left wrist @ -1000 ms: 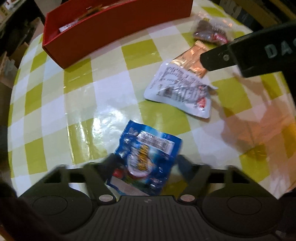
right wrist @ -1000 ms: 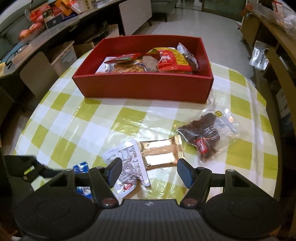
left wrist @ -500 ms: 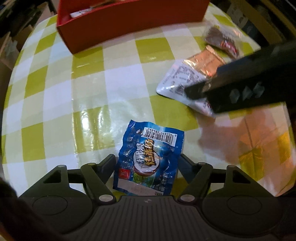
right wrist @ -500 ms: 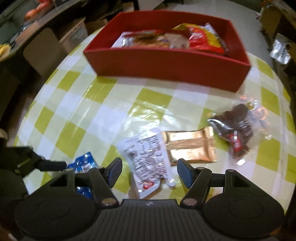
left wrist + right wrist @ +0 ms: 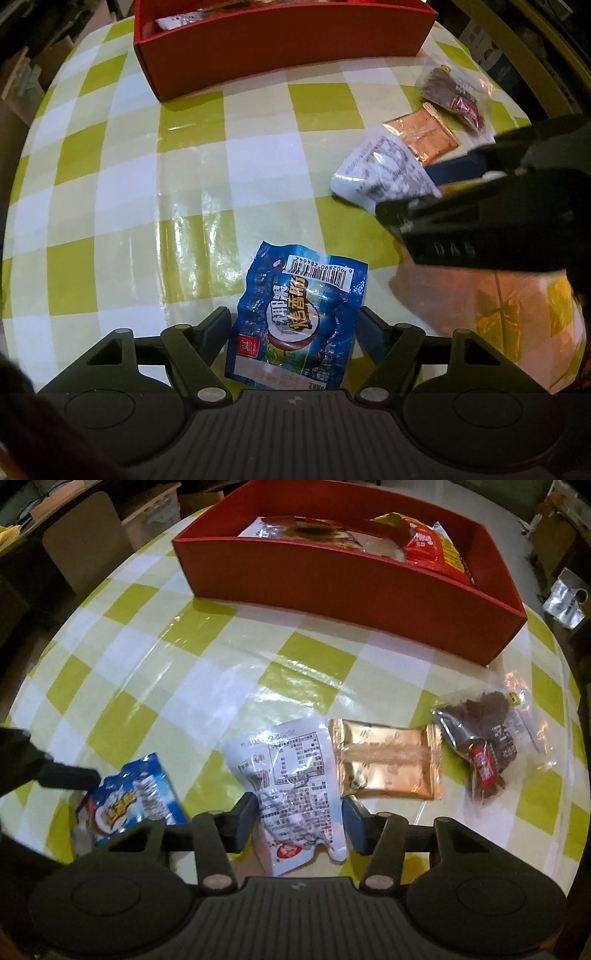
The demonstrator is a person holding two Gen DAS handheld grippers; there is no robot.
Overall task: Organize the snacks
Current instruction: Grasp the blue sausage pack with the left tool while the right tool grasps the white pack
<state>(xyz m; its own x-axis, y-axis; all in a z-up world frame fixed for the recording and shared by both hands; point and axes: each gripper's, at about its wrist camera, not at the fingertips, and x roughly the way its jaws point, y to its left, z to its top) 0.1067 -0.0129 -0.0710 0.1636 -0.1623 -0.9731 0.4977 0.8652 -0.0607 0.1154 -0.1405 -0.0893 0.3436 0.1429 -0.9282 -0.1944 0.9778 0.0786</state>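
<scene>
A blue snack packet [image 5: 295, 321] lies on the checked tablecloth between the open fingers of my left gripper [image 5: 293, 328]; it also shows in the right wrist view [image 5: 129, 805]. A white printed packet [image 5: 291, 786] lies between the open fingers of my right gripper [image 5: 297, 819], near its lower end. Beside it lie a copper foil packet [image 5: 384, 764] and a clear bag of dark snacks [image 5: 487, 746]. The red box [image 5: 351, 579] at the back holds several snack packets.
The round table with the yellow-and-white checked cloth [image 5: 184, 664] drops off at left and right. My right gripper's body [image 5: 498, 206] crosses the left wrist view over the white packet [image 5: 384, 173]. Chairs and shelves stand beyond the table.
Both grippers have moved forward and down. The blue packet now sits between the left fingers, and the white packet has come between the right fingers. Both stay open.
</scene>
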